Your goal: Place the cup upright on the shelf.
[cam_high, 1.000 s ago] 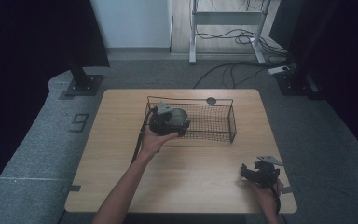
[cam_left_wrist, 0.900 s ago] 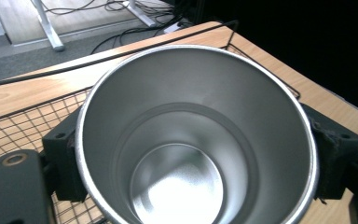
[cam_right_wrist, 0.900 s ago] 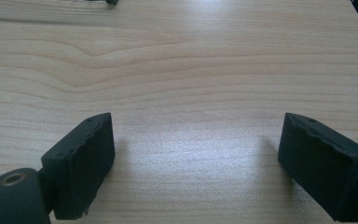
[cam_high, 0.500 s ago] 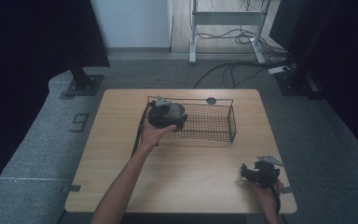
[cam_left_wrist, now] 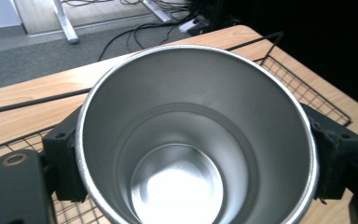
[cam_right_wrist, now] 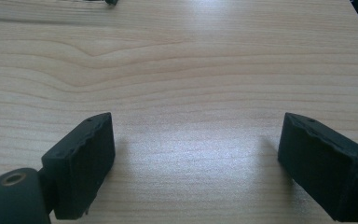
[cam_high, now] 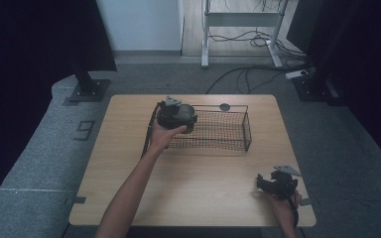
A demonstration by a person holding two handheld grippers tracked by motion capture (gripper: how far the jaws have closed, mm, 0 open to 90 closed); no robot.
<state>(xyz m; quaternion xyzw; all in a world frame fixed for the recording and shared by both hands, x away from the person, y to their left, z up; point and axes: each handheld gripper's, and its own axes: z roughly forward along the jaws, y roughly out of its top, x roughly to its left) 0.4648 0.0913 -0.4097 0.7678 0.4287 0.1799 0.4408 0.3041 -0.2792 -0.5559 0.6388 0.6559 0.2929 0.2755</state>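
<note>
Steel cup [cam_left_wrist: 196, 140] pinched in my left tool [cam_high: 176, 115], above the wire basket [cam_high: 228, 134]. My right tool [cam_right_wrist: 193, 163] rests spread on bare tabletop [cam_right_wrist: 191, 70].

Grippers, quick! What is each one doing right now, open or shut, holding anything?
Left gripper: shut on the steel cup, over the wire basket.
Right gripper: open, holding nothing, over the bare wooden table.
</note>
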